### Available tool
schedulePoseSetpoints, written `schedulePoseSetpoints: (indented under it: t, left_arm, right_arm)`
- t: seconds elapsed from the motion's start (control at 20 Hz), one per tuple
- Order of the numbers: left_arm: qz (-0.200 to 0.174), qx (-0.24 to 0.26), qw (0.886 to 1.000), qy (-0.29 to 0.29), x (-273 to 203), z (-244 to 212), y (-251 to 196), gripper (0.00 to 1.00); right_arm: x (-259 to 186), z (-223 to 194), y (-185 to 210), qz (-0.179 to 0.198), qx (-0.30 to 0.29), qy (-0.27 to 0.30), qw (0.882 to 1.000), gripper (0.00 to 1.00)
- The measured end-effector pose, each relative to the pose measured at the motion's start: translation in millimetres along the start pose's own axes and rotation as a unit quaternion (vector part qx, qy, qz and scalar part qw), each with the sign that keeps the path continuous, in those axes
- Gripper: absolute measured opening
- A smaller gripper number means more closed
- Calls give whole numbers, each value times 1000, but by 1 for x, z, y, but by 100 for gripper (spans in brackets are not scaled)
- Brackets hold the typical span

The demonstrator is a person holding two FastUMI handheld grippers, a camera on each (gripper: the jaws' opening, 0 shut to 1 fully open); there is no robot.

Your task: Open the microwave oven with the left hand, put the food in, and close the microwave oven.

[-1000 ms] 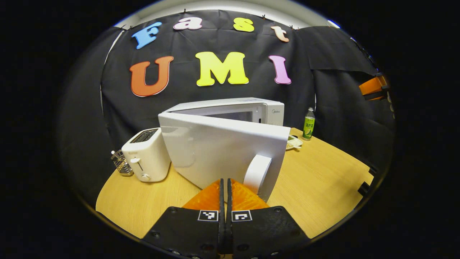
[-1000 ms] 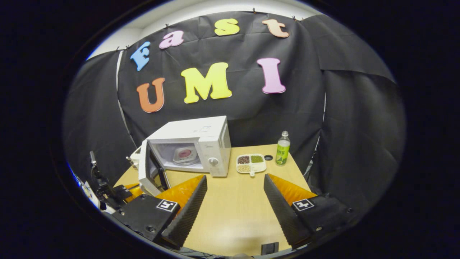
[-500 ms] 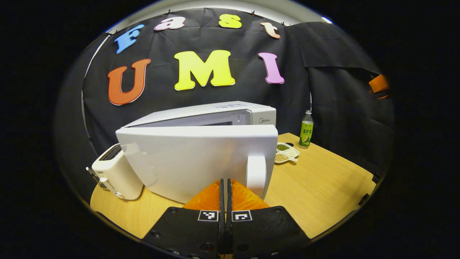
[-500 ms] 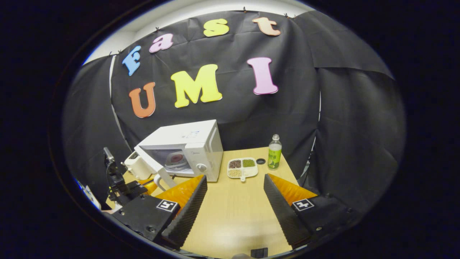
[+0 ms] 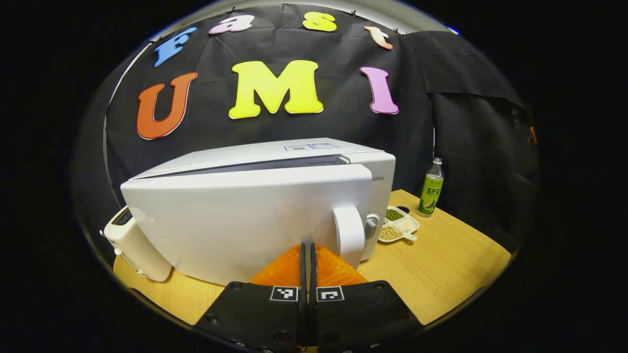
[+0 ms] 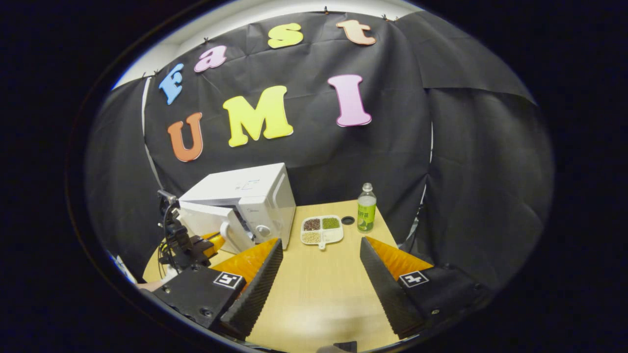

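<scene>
The white box-shaped microwave oven (image 5: 274, 196) stands at the back of the pale wooden table (image 5: 441, 264), its flat white door (image 5: 245, 220) nearly closed with a narrow gap left along the top. The left gripper (image 5: 308, 255), fingers pressed together and holding nothing, bears on the door just beside its white loop handle (image 5: 349, 235). A push off-centre could skid the oven backward, or the tips could slide onto the handle. Left of the oven, a cream toaster (image 5: 135, 245) sits close to the door's hinge side. Right of the oven lie a white divided tray of beans (image 6: 321, 230) and a green-labelled plastic bottle (image 6: 365, 208); bare tabletop stretches in front, where the right gripper (image 6: 319, 274) hangs wide apart and empty.
</scene>
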State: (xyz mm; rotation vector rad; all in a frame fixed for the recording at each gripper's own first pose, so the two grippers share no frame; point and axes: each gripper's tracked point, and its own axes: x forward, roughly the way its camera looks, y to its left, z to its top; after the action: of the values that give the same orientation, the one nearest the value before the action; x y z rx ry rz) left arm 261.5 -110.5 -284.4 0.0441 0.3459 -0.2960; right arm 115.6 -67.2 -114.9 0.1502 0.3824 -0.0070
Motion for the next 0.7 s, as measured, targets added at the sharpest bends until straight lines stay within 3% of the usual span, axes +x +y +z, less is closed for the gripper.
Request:
schedulePoseSetpoints:
  t: [0.1,0.15,0.6,0.65,0.7]
  left_arm:
    - [1,1,1000,-1,12,4,0,0]
    - [1,2,1000,-2,15,4,-1,0]
    - [12,3,1000,0,21,5,1,0]
    - [13,4,1000,0,21,6,0,0]
    - [12,4,1000,1,22,6,0,0]
  right_arm:
    - [4,0,-3,-4,-3,1,1000,92]
    - [6,0,-5,-4,-4,4,1000,100]
    - [21,11,-18,-4,0,6,1000,100]
    - [22,11,-14,-2,0,5,1000,92]
    - [23,11,-12,-2,-2,5,1000,92]
